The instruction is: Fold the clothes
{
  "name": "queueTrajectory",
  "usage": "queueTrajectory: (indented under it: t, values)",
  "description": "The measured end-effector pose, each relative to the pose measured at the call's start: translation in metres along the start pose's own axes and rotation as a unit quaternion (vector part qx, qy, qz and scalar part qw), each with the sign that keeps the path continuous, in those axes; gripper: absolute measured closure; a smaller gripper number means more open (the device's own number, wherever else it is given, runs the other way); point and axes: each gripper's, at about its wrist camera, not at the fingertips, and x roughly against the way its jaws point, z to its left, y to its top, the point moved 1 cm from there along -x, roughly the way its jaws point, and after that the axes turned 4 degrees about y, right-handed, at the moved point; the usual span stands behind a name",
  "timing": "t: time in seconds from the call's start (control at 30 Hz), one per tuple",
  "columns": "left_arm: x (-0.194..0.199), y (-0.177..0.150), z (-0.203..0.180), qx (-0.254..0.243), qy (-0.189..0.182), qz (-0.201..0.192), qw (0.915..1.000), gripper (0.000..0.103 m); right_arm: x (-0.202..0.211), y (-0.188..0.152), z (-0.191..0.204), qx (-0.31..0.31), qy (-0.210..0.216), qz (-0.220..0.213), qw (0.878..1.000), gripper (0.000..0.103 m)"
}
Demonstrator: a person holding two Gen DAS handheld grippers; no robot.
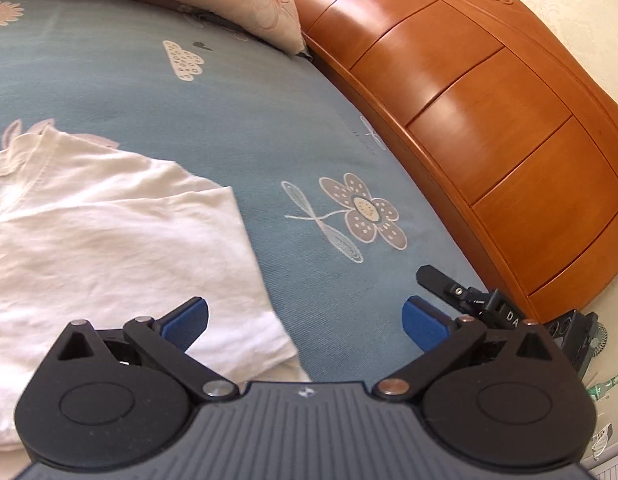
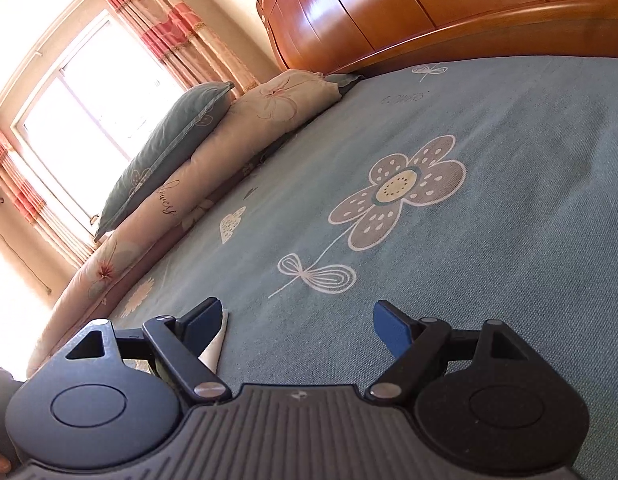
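A white T-shirt (image 1: 109,248) lies spread flat on the blue flowered bedspread (image 1: 309,128), filling the left of the left wrist view, its sleeve edge pointing right. My left gripper (image 1: 305,326) hangs open over the shirt's right edge: its left pad is above the cloth, its right pad above bare bedspread. A black finger (image 1: 433,278) of my right gripper shows at the bed's right edge. In the right wrist view my right gripper (image 2: 299,330) is open over bare bedspread (image 2: 489,240), nothing between its pads. A sliver of white cloth (image 2: 218,344) peeks out behind its left finger.
A wooden headboard (image 1: 489,120) runs along the bed's right side. Pillows (image 2: 181,184) are stacked at the far edge under a bright window with striped curtains (image 2: 169,28). A flower print (image 2: 401,188) marks the bedspread ahead of the right gripper.
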Motion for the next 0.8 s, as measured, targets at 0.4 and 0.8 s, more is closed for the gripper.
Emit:
queueTrajectory:
  t: [0.4,0.8]
  values:
    - [0.019,-0.010,0.030,0.061,0.009,-0.016,0.9979,0.001,-0.003,-0.003,0.004,-0.001,0.003,0.009,1.000,0.017]
    - [-0.001,0.037,0.036,0.071,0.026,-0.030,0.9967,0.001,-0.008,-0.008,0.020,0.040,0.031,0.041,0.998,0.017]
